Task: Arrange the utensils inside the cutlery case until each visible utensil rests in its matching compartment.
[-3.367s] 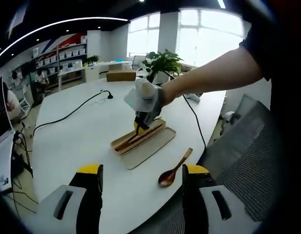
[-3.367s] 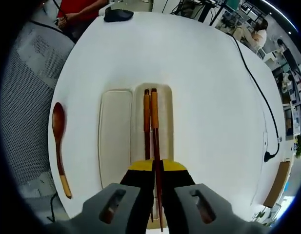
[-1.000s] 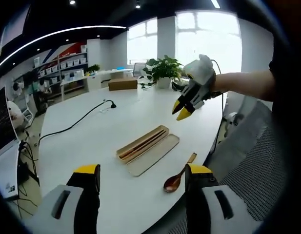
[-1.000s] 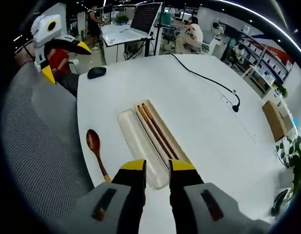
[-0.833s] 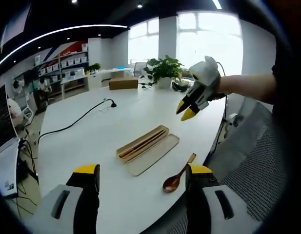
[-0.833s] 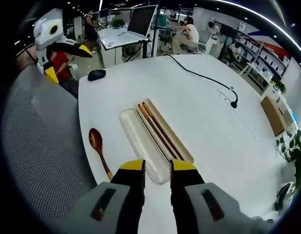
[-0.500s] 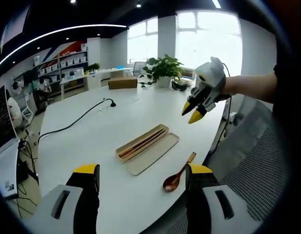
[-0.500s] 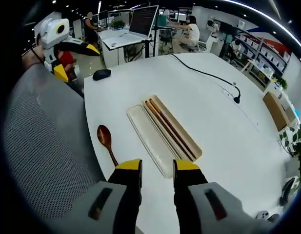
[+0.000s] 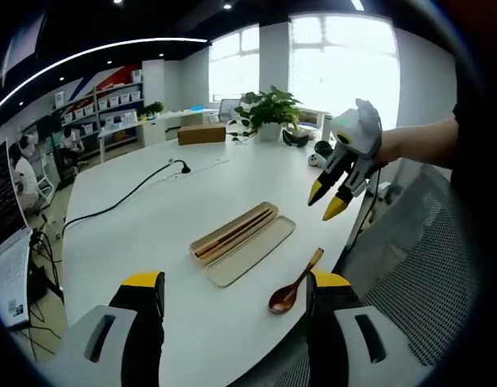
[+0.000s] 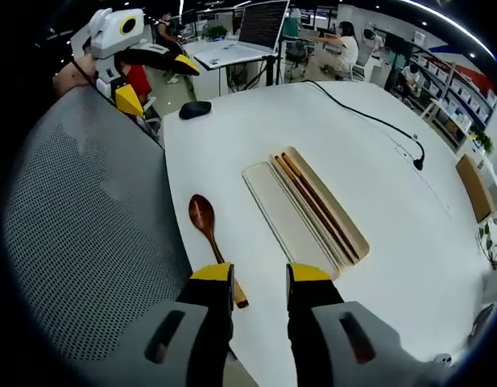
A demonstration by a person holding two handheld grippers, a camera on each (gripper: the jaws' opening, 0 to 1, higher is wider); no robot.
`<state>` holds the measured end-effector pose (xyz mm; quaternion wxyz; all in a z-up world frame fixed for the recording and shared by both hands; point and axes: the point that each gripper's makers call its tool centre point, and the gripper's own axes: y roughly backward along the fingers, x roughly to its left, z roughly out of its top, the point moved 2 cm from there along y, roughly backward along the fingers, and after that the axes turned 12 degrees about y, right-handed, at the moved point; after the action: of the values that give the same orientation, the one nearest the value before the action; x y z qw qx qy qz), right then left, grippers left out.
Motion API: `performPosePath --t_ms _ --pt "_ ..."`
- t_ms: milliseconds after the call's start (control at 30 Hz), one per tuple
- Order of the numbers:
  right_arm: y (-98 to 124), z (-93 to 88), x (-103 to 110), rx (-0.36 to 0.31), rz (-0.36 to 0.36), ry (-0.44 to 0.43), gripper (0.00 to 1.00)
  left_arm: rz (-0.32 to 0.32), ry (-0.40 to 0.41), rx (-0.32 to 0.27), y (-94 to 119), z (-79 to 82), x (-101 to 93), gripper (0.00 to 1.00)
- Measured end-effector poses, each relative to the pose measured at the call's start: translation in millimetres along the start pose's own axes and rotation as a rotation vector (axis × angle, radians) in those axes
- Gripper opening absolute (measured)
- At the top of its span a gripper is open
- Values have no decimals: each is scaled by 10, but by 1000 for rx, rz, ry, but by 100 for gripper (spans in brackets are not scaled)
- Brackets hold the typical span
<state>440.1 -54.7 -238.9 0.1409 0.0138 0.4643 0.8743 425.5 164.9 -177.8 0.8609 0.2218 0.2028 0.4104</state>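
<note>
Beside the case (image 10: 308,211), the spoon (image 10: 213,243) points handle-first at your right gripper (image 10: 261,286), jaws apart; left gripper (image 9: 234,297) jaws apart too.

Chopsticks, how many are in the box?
2. Both chopsticks lie side by side in the narrow compartment of the cutlery case, the one farther from the spoon. The wide compartment beside them holds nothing. No more chopsticks can be seen.

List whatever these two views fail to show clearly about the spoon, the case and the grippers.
- Spoon: in the right gripper view its handle end runs behind that gripper's left jaw.
- Spoon in the left gripper view: bowl detail too small and warped.
- Cutlery case: the chopsticks' tips are too small to judge.
- Right gripper: jaw gap unclear from the side.
</note>
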Motion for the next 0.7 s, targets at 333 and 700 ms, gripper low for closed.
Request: performPosePath --t_ms 333,700 --pt "-156 -4 144 27 53 48 23 5 2 8 -2 -16 6 74" --pt "-361 33 305 67 149 93 23 3 7 7 8 -12 2 73"
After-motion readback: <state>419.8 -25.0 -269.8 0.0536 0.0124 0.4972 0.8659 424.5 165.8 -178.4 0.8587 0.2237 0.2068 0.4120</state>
